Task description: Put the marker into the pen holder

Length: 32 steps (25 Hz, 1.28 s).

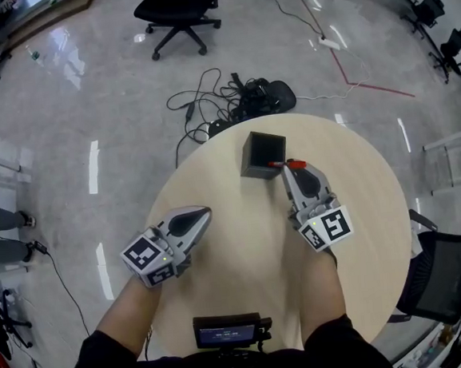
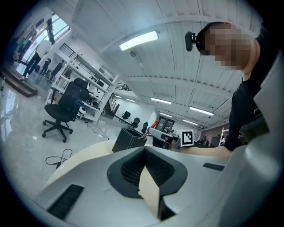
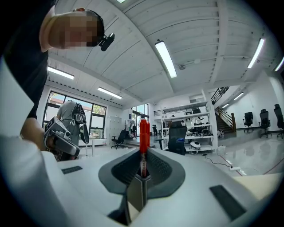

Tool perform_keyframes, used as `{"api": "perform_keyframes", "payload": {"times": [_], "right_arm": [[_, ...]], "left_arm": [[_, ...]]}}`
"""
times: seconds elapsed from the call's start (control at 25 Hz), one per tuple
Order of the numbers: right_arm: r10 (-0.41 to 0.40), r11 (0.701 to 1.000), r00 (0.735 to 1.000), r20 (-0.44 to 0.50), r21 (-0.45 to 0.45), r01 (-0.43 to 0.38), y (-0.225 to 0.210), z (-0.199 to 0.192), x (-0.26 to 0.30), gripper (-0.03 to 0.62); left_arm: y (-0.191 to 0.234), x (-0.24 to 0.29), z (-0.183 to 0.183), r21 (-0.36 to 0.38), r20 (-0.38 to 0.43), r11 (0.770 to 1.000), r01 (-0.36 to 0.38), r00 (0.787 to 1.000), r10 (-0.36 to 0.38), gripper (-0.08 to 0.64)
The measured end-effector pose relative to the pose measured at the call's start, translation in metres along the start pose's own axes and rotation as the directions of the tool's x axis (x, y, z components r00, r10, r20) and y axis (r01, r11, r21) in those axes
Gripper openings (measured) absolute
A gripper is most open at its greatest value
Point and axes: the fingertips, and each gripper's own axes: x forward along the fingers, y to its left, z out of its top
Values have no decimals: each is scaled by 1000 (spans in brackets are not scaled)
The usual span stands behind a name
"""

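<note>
A black square pen holder (image 1: 262,154) stands open-topped on the far half of the round beige table (image 1: 246,274). My right gripper (image 1: 287,166) sits just to the holder's right, shut on a red marker (image 1: 292,164) whose red end lies by the holder's near right corner. In the right gripper view the marker (image 3: 144,133) stands upright between the jaws of the right gripper (image 3: 143,155). My left gripper (image 1: 203,213) rests low over the table's left part, apart from the holder, shut with nothing in it. In the left gripper view its tips (image 2: 145,153) meet, with the holder (image 2: 130,138) beyond them.
A small black device with a screen (image 1: 227,332) sits at the table's near edge. On the floor beyond the table lie tangled cables and a dark bag (image 1: 251,97), and a black office chair (image 1: 179,11) stands farther off. Another chair (image 1: 447,276) is at the right.
</note>
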Motion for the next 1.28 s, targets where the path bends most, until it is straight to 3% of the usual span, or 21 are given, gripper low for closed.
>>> {"api": "perform_keyframes", "payload": {"times": [0.44,1.04,1.12,1.28], "right_arm": [[18,999,997,-70,-48,-21,8,-17,6,46],[2,1000,994,-105,22,0,3,-14,-3,49],[7,999,994,-110,42,-3,3,-13,-5,108],[-4,999,995,-103,45,8,5,-2,-8,126]], "left_arm": [[-2,-3,1,-12,10,1000,13,1000,-13,-9],[-26,-16,19,-2,43,1000,16,999,-16,-9],[-28,-22,18,2,41,1000,7,999,-7,-9],[-36,-31,29,15,51,1000,-2,999,1,-9]]}}
